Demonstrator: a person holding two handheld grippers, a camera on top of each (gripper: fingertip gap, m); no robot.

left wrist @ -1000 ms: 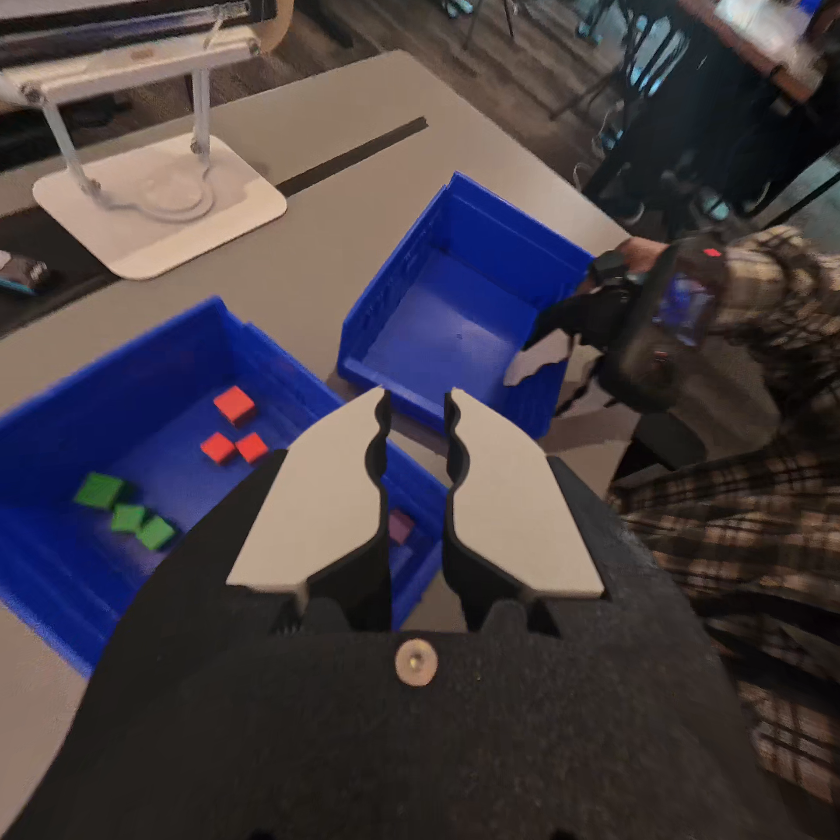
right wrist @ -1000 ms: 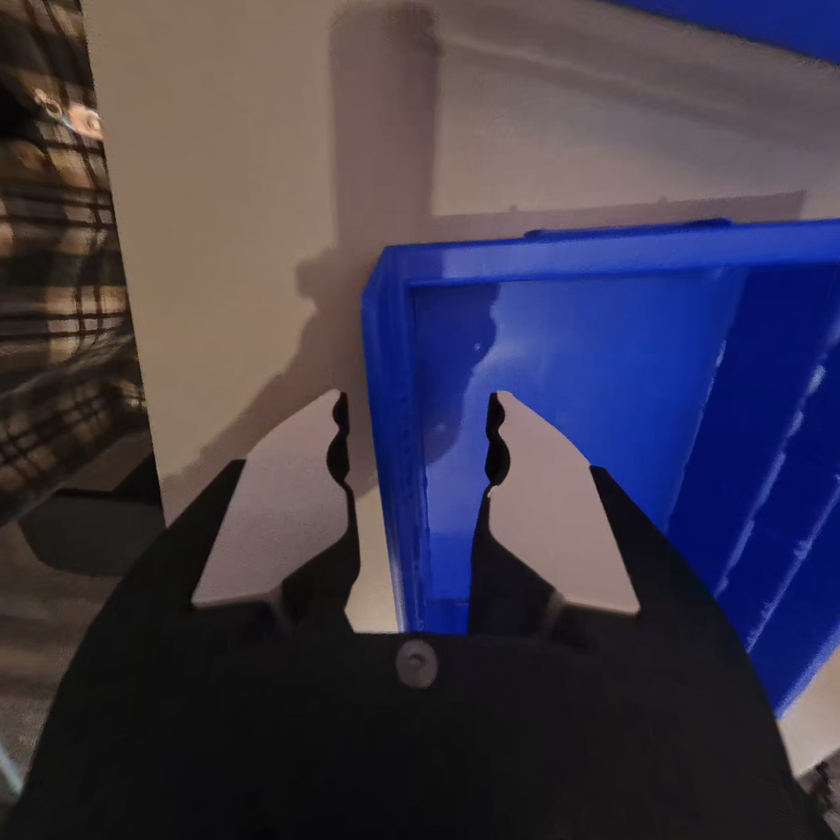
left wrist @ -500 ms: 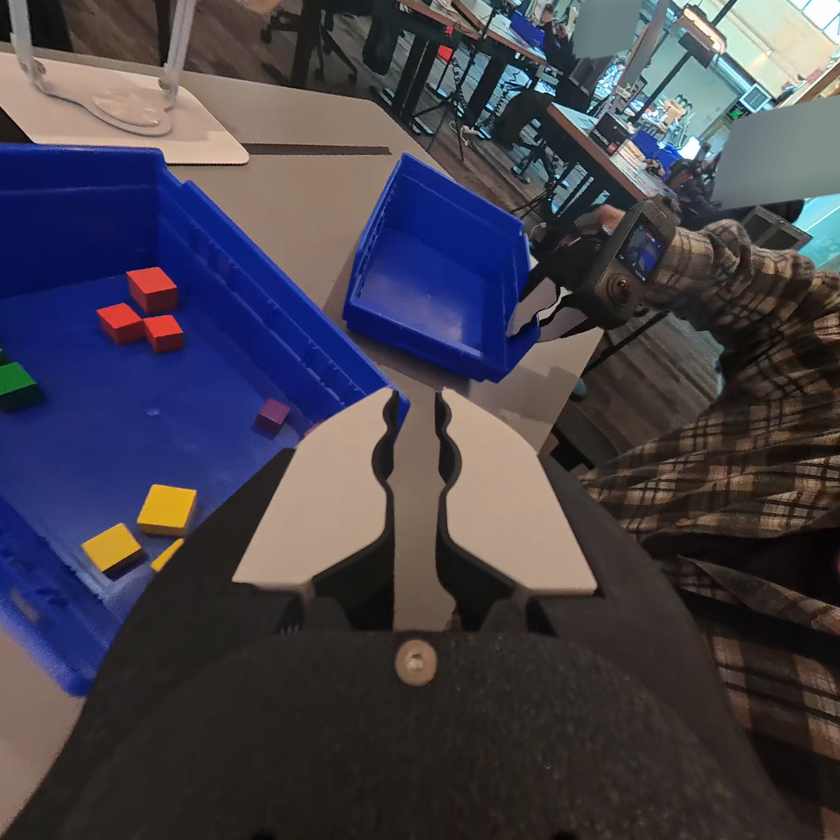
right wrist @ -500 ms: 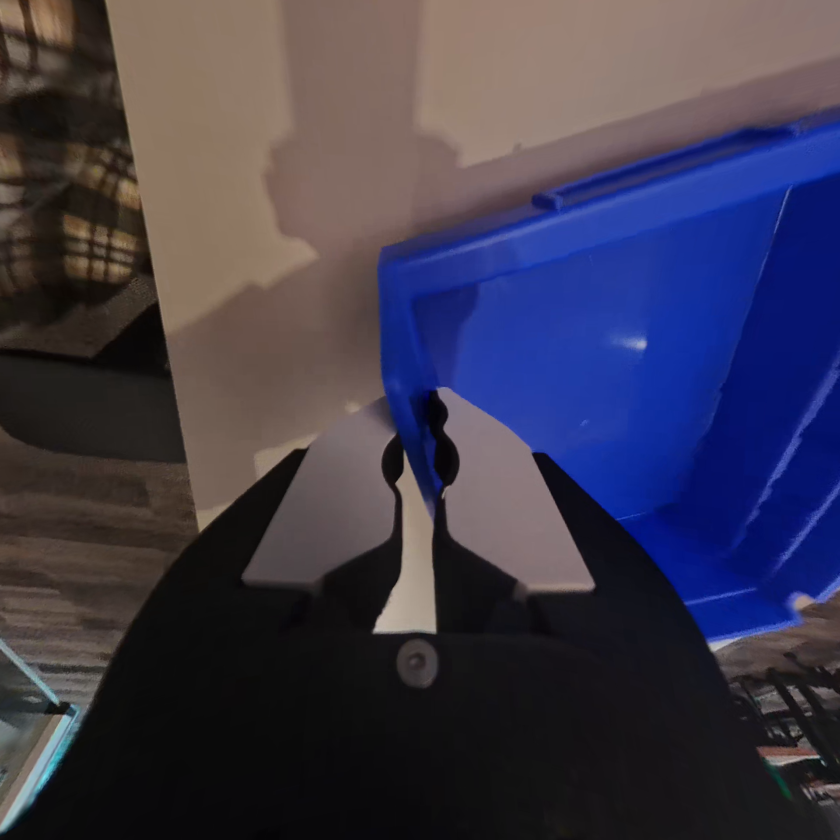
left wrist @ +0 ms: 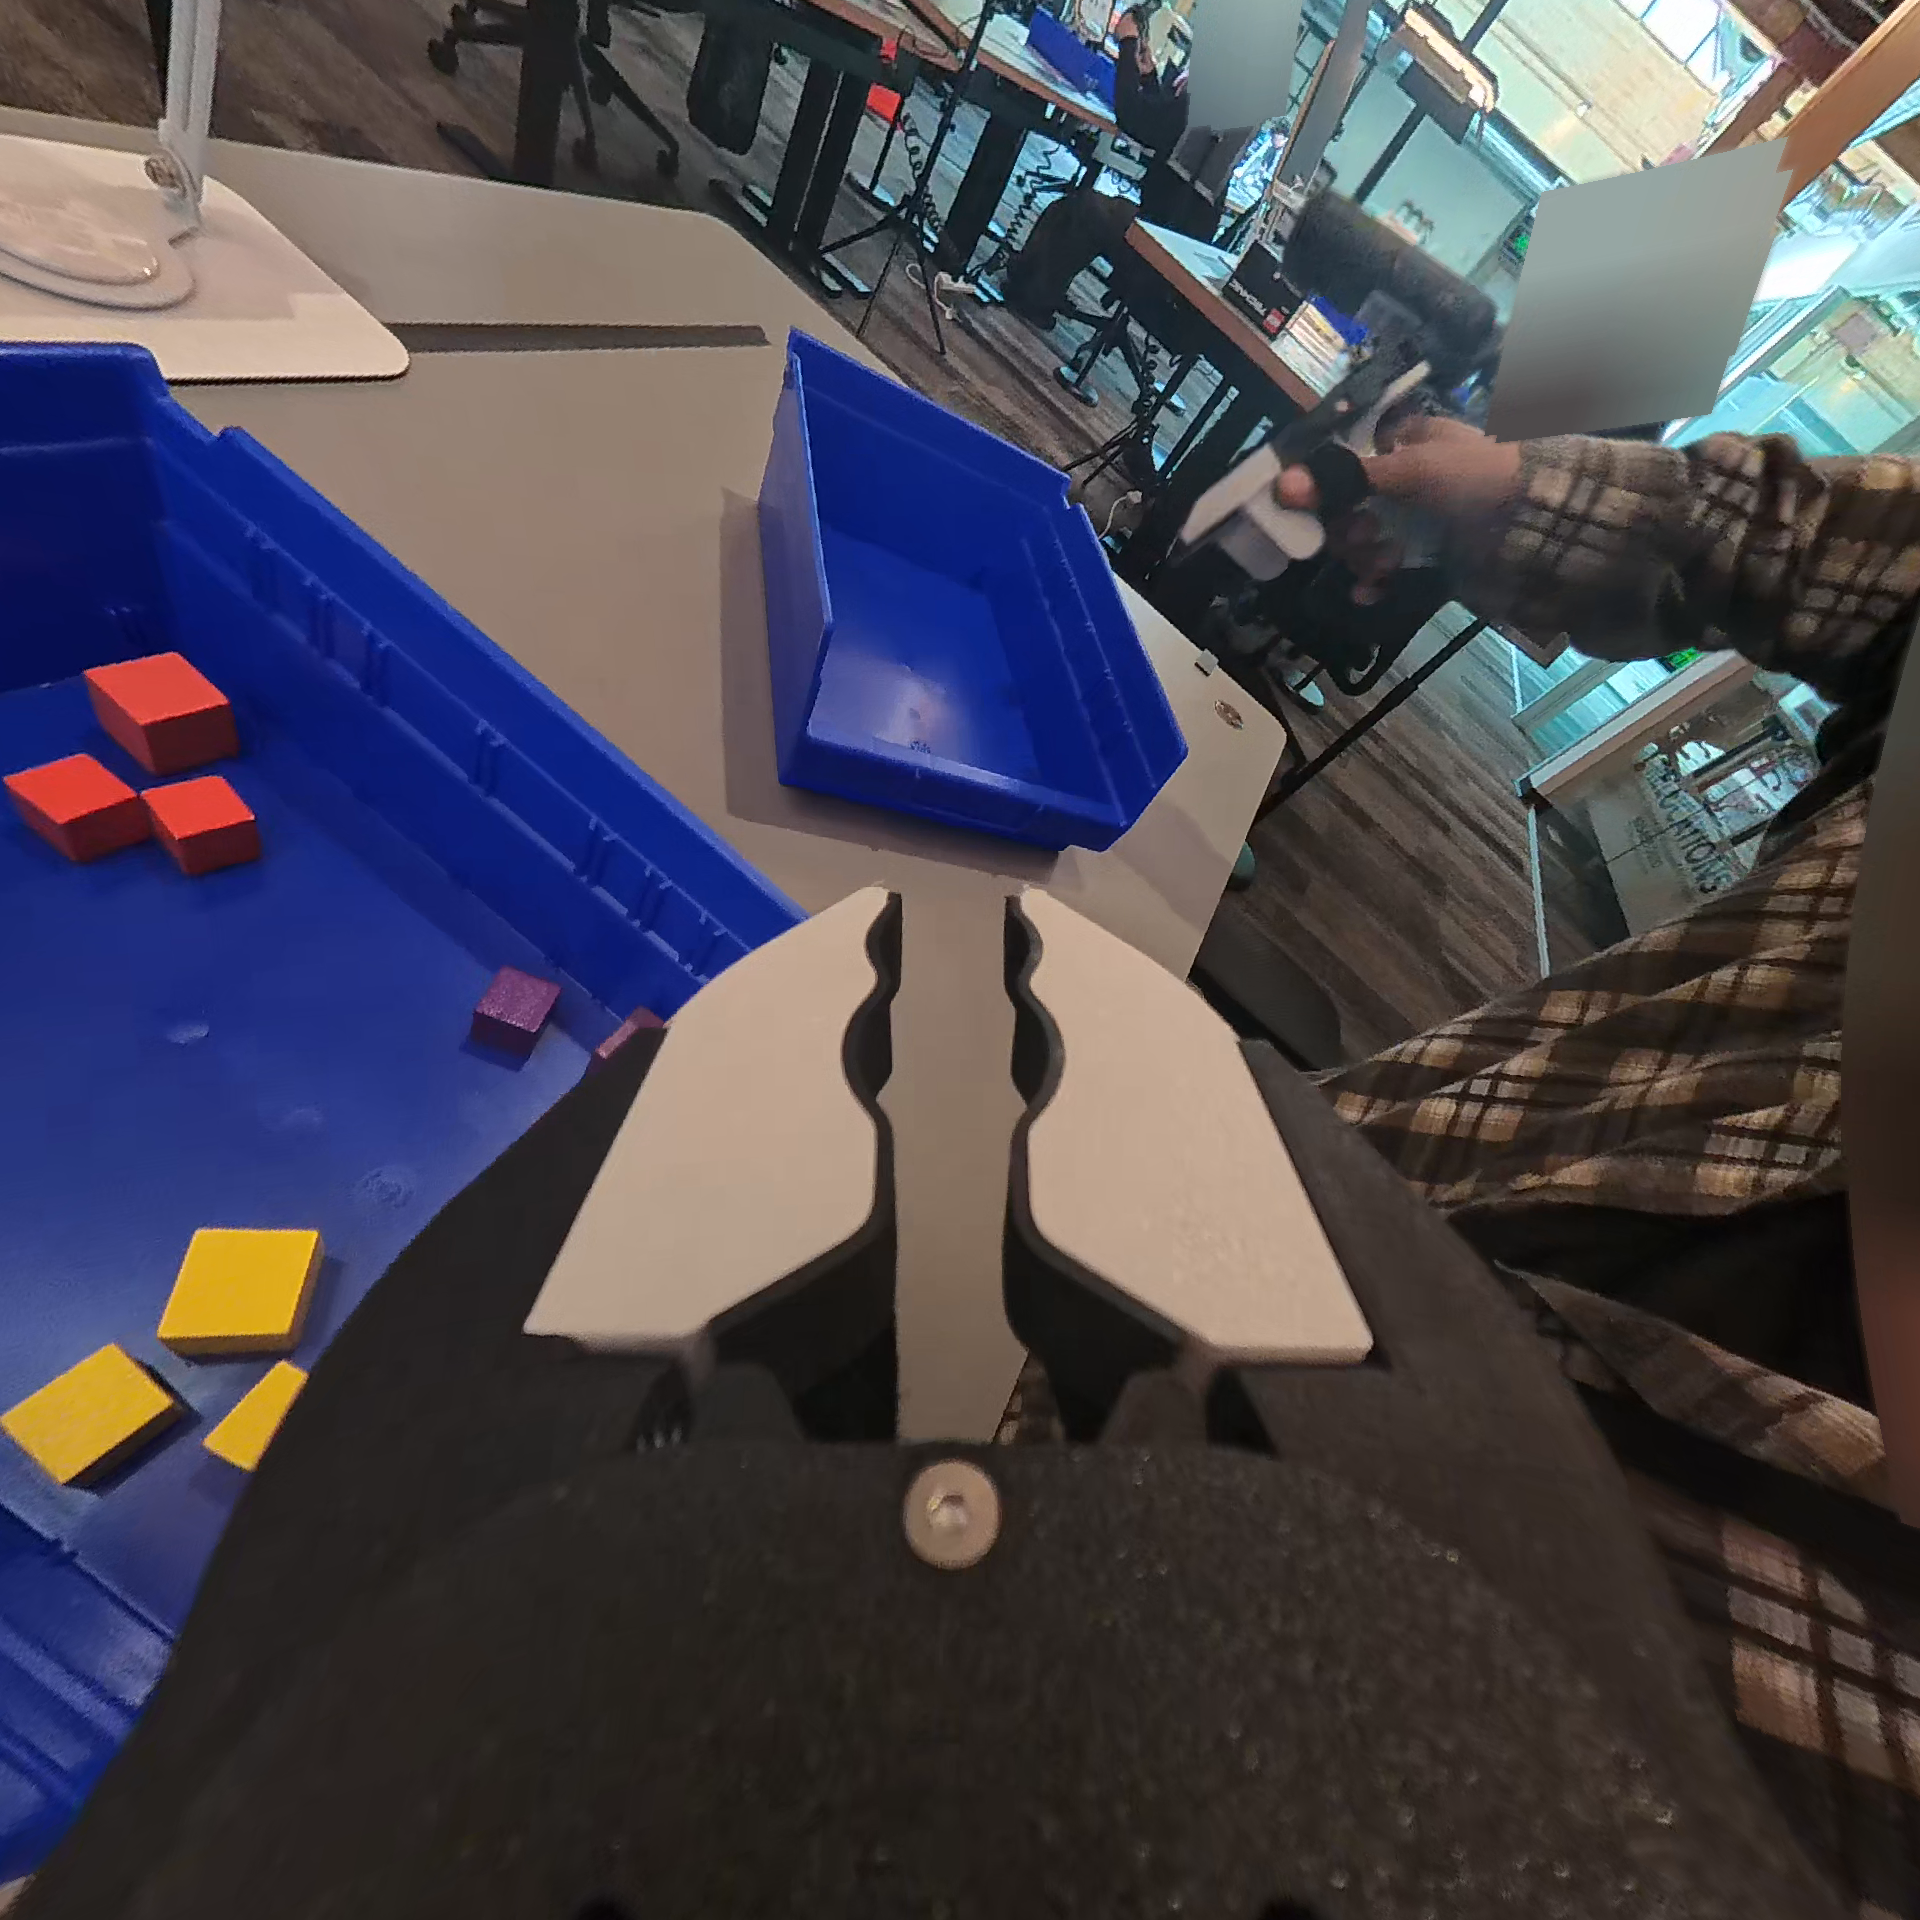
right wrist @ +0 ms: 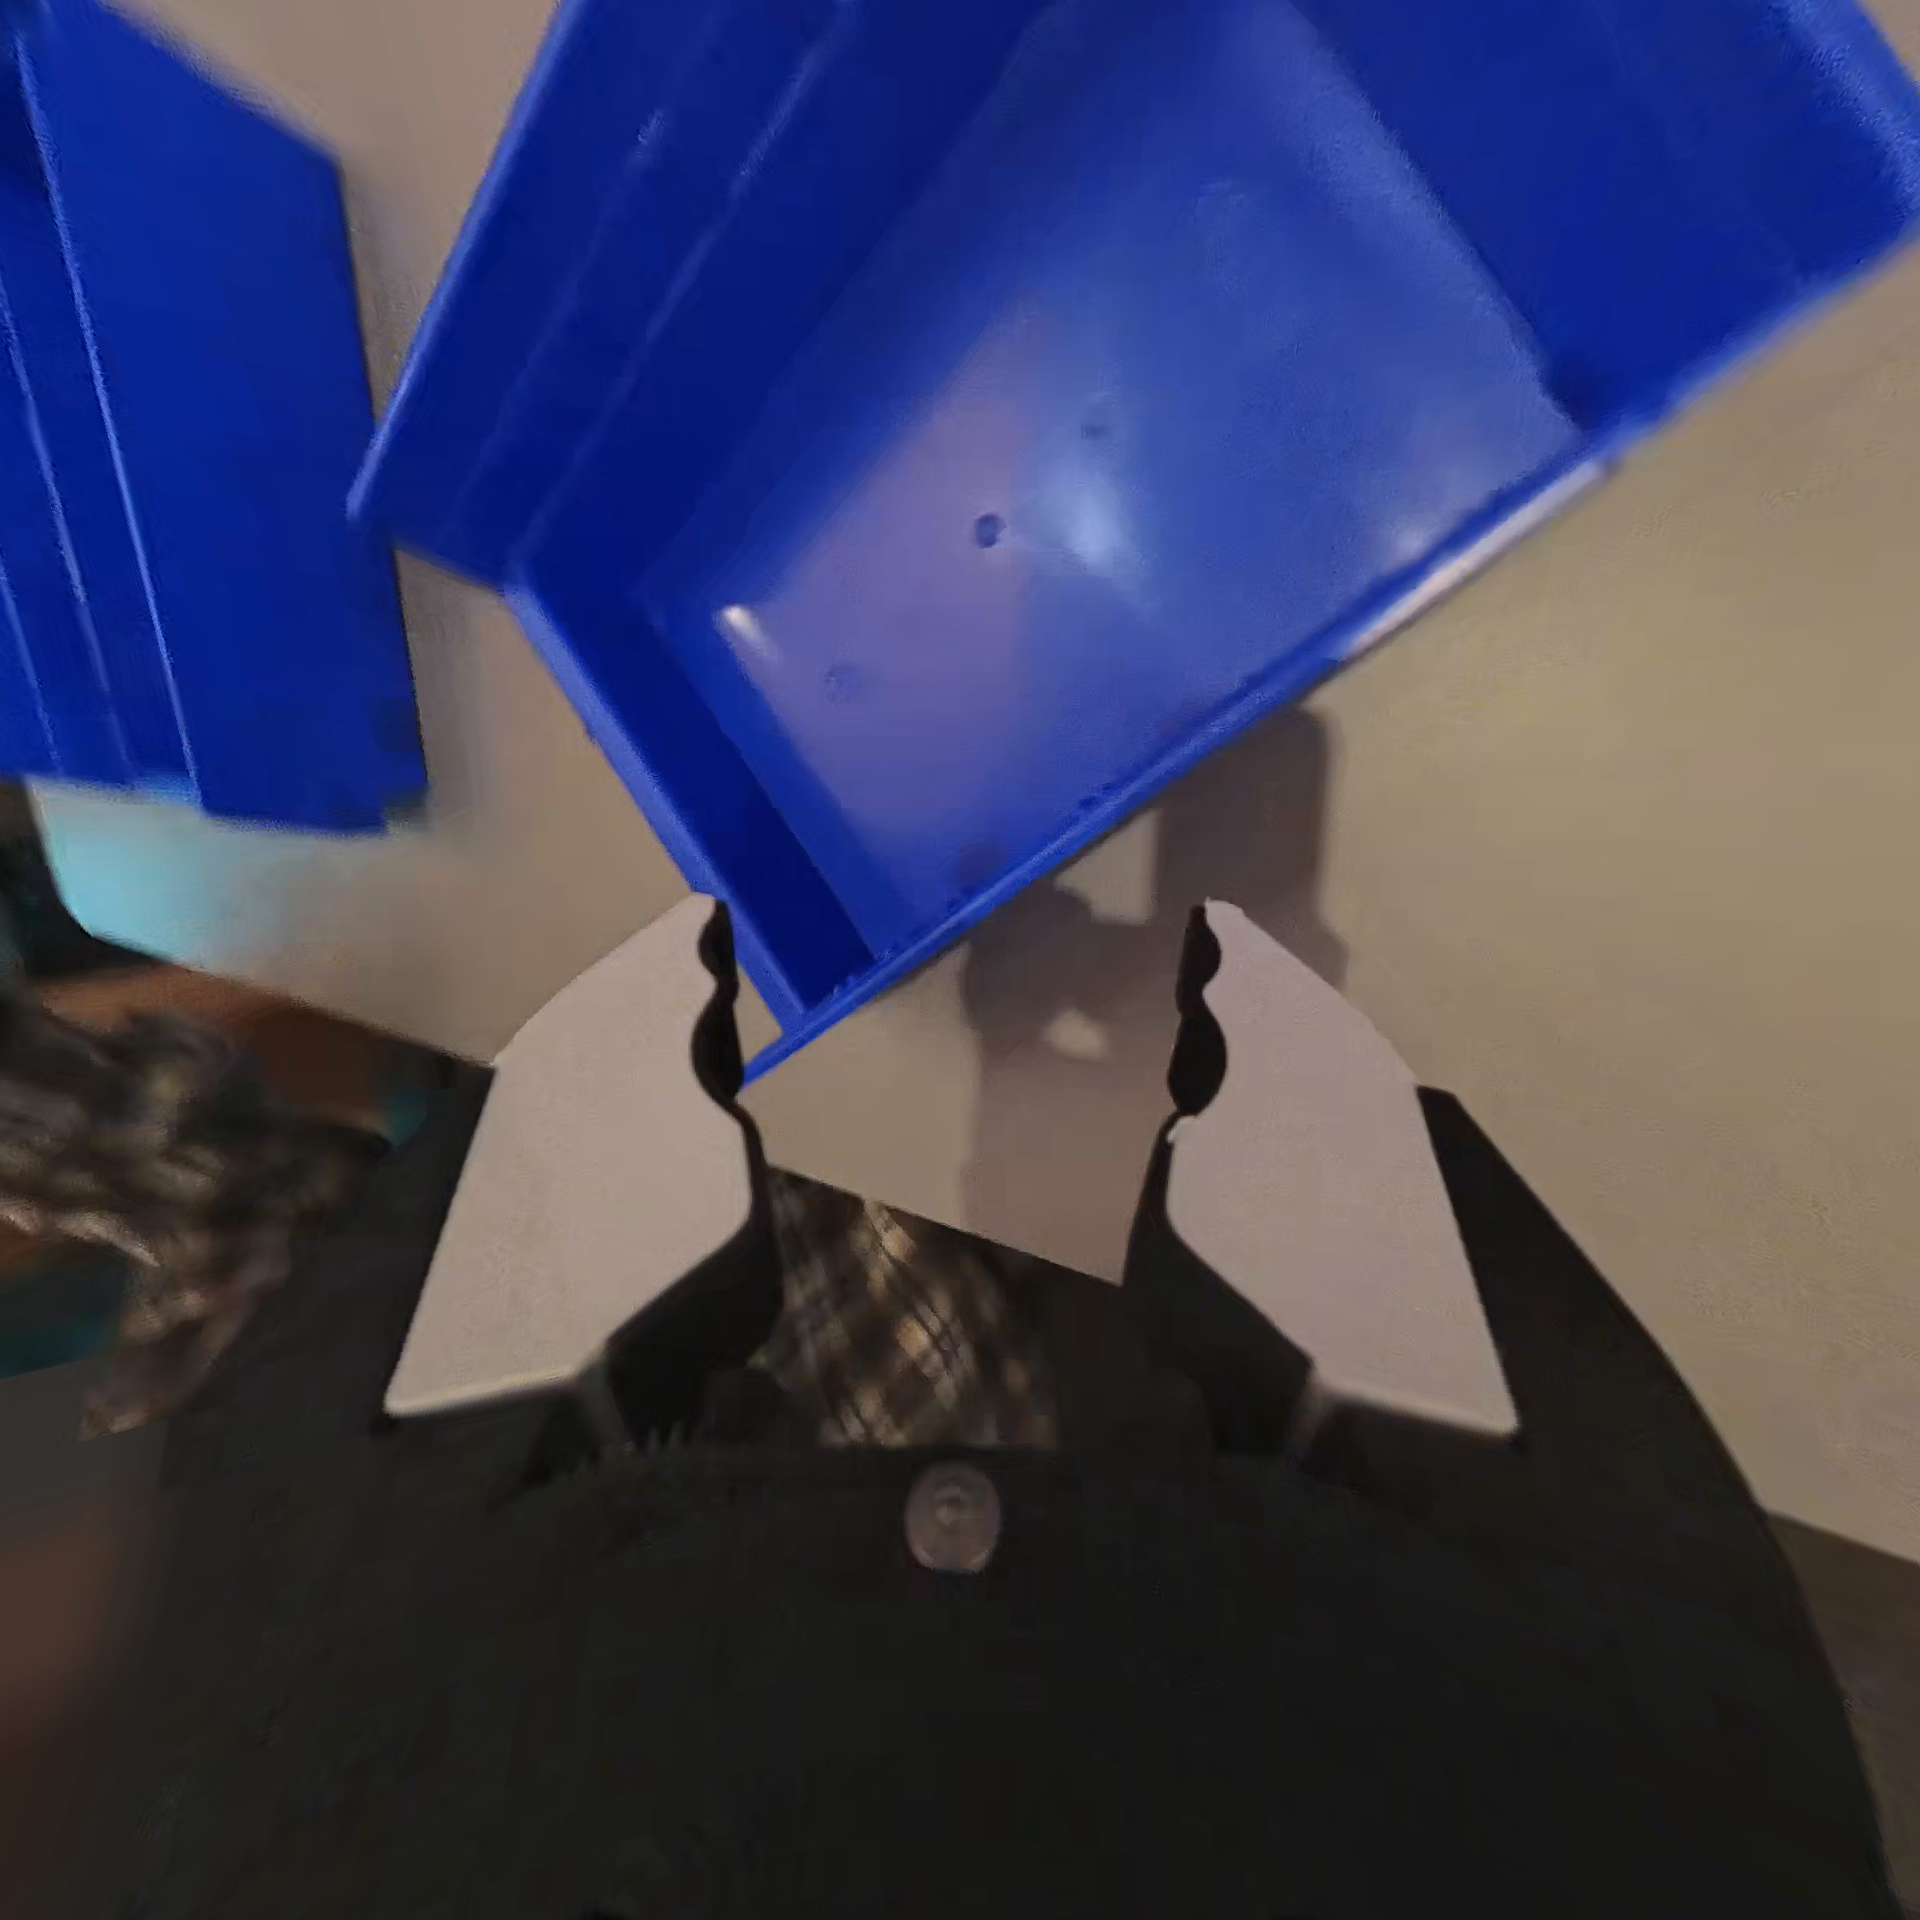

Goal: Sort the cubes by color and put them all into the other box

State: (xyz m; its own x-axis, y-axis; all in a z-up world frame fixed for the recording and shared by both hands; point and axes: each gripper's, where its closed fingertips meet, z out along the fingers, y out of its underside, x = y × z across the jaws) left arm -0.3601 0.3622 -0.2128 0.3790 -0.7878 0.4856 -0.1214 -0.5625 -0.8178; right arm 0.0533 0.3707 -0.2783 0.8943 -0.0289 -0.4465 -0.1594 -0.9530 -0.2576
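**Layout of Bins and Cubes**

On the table (left wrist: 582,540), the large bin (left wrist: 436,727) sits left of the small bin (left wrist: 1091,665), apart. The cubes (left wrist: 156,769) lie in the large bin. A stand base (left wrist: 187,301) sits behind it.

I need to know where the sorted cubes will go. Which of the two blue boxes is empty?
The smaller blue box near the table's corner is empty; the larger blue box holds all the cubes.
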